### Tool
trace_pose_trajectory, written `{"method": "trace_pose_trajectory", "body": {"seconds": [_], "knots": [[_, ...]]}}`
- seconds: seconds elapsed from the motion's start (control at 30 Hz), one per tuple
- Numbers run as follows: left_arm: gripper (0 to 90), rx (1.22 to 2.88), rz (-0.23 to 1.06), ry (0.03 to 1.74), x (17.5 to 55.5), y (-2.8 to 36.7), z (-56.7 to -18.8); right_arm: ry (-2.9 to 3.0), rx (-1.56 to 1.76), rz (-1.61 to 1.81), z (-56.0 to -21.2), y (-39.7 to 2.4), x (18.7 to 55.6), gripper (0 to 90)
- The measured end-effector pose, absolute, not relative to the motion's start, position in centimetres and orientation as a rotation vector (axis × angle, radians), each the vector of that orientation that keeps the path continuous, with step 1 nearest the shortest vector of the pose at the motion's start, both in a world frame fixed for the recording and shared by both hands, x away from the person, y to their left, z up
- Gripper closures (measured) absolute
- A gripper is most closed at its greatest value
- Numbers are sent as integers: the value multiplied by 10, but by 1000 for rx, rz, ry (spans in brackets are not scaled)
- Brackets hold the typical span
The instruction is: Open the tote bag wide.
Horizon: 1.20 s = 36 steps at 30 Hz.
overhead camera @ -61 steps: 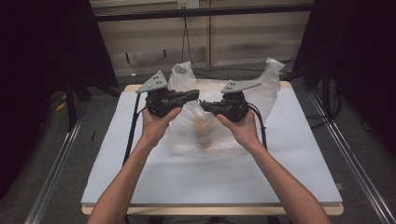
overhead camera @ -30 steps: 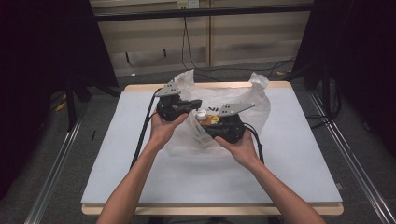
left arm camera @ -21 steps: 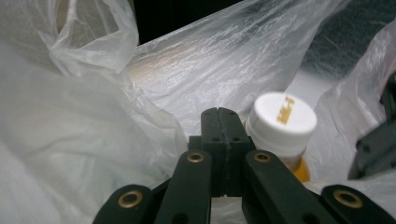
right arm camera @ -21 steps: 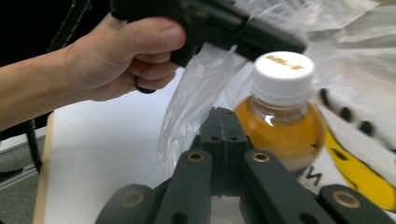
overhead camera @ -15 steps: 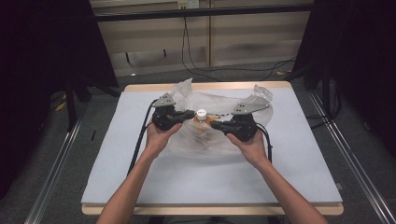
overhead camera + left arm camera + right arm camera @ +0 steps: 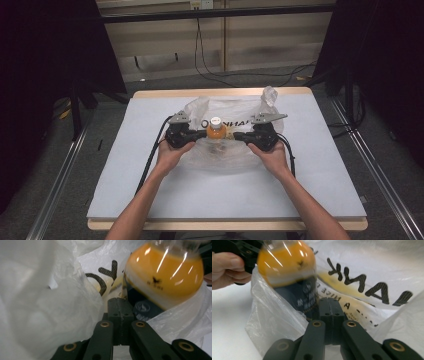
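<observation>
White table top (image 6: 150,200) on a wood-edged board, standing on a grey floor; dark curtains on both sides, pale wall panels behind, a black cable (image 6: 210,60) hanging down to the floor beyond the far edge. Clear plastic bag (image 6: 220,150) with black lettering lies crumpled at the far middle of the table. Orange bottle (image 6: 216,131) with white cap stands upright in the bag, between the two grippers. Left gripper (image 6: 197,134) and right gripper (image 6: 239,135) lie level, tips facing each other on either side of the bottle. Left gripper view: jaws pressed together, bag film bunched at the tips; whether film is pinched cannot be told. Right gripper view: jaws likewise closed tight, tips against the bag; grip on film unclear. Bottle label blurred and partly behind film; bag lettering cut off by folds. The bottle's base is hidden.
</observation>
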<state>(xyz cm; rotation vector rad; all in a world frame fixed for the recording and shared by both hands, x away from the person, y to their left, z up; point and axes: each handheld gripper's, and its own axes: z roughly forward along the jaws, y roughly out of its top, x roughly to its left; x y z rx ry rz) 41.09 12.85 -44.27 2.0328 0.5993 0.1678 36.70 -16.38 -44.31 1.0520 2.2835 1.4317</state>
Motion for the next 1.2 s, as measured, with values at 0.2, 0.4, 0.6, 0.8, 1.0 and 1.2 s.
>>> {"method": "trace_pose_trajectory", "body": {"seconds": [0.2,0.4,0.6,0.8,1.0,1.2], "knots": [[900,2045,153,600,410,133,-449,2303,1082,1406,-453,-165,370,900],[900,2080,160,594,407,136,-445,2347,1074,1374,-446,-164,370,900],[900,2098,158,609,404,141,-453,2332,1054,1349,-431,-174,367,900],[900,2163,155,610,406,141,-463,2365,1092,1274,-464,-188,370,900],[900,2221,131,632,408,140,-480,2437,1161,1167,-490,-189,369,900],[900,2222,122,644,406,145,-486,2421,1173,1181,-490,-196,367,900]]}}
